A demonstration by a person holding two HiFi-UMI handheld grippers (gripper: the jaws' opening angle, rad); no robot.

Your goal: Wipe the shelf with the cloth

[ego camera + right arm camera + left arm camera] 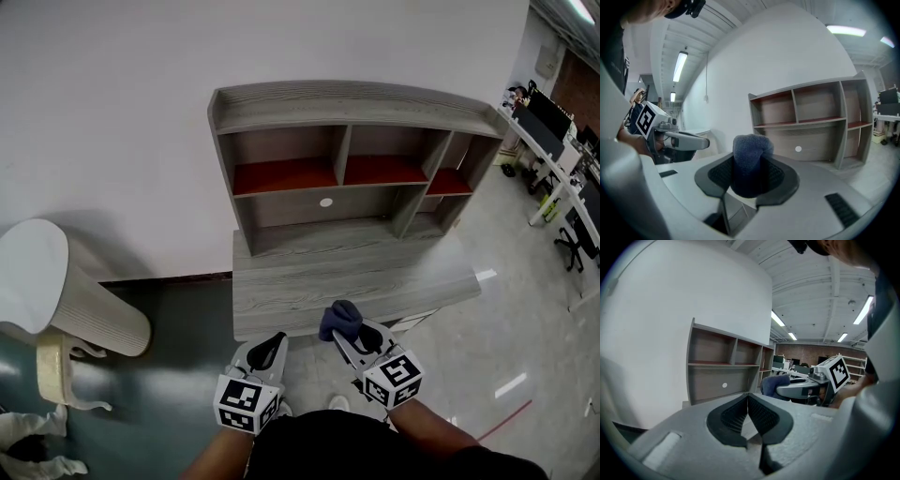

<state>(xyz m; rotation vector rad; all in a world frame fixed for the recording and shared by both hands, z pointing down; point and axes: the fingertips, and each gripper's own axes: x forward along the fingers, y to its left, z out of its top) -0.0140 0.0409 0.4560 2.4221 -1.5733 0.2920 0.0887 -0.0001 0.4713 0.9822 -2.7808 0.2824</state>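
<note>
Hovering just short of the surface's front edge, the left hand-held gripper (272, 342) has its jaws pressed together on nothing. Its ribbed pads (761, 416) meet at the tips in its own view. Just beside it, the right hand-held gripper (349, 339) pinches a dark blue cloth (339, 319), a bunched lump poking up past the jaws at the front edge of the surface (394, 272). Whether it touches the wood cannot be told. The cloth's lower part is buried between the pads, and the person's forearms are cut off at the bottom of the head view. At far left stands a white ribbed unit (66, 291) — what it is stays unclear. The grey wood-grain surface carries the shelf (356, 98) against a white wall, its upper compartments floored in red. Office desks (562, 159) crowd the far right.
</note>
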